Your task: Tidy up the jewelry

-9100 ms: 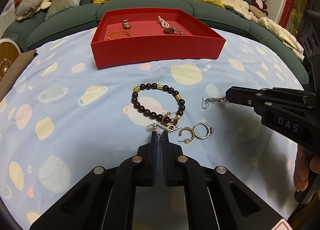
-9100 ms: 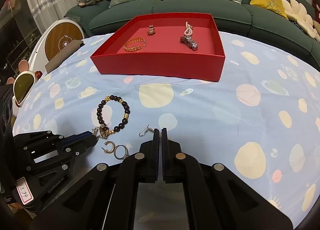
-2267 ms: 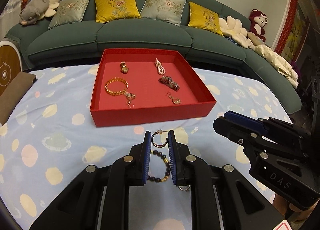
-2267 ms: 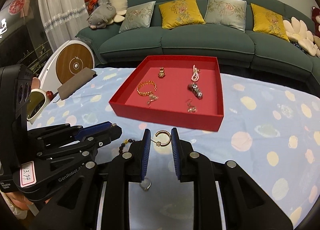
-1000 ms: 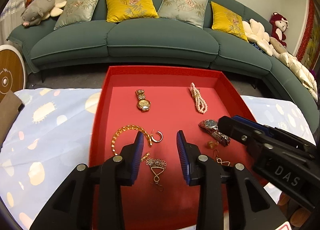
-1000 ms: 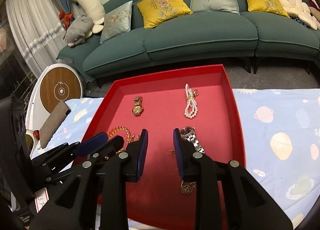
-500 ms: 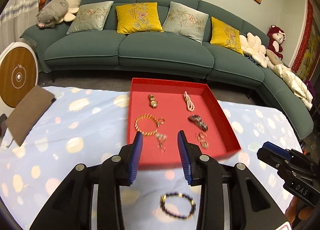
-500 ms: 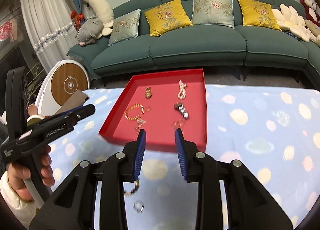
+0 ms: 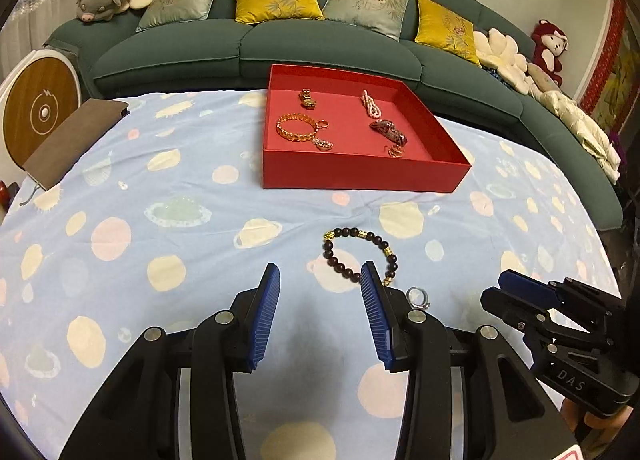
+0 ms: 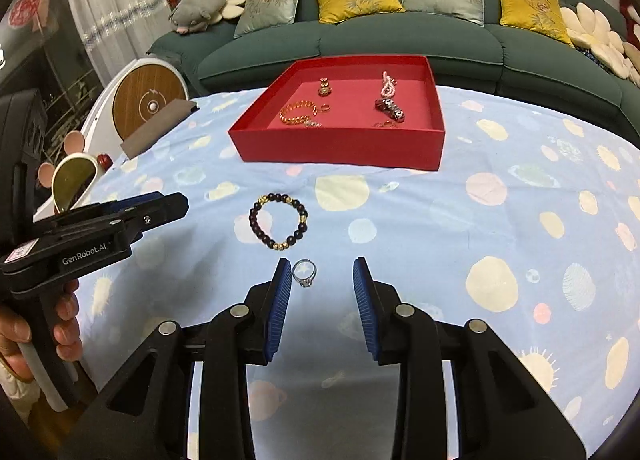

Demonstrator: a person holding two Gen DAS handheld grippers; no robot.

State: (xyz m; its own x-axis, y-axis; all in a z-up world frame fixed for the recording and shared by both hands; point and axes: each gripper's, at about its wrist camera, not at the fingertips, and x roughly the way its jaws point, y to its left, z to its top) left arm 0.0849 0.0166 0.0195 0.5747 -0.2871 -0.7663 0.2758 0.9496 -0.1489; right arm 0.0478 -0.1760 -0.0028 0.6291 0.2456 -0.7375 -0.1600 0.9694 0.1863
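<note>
Both the left hand-held gripper (image 9: 320,314) and right hand-held gripper (image 10: 320,294) gape wide, holding nothing. The beaded bracelet (image 10: 279,226) and silver ring (image 10: 304,272) lie mid-table on the patterned cloth (image 10: 500,228); bare cloth separates them from the red tray (image 10: 340,144) near the far edge.

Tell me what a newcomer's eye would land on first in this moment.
The red tray stands out at the far side of the blue planet-print cloth, with gold and pearl pieces lying inside it. Nearer the cameras, a dark beaded bracelet and a small silver ring lie on the cloth outside the tray. Both the left tongs and right tongs are open and empty, the ring just ahead of the right pair.
</note>
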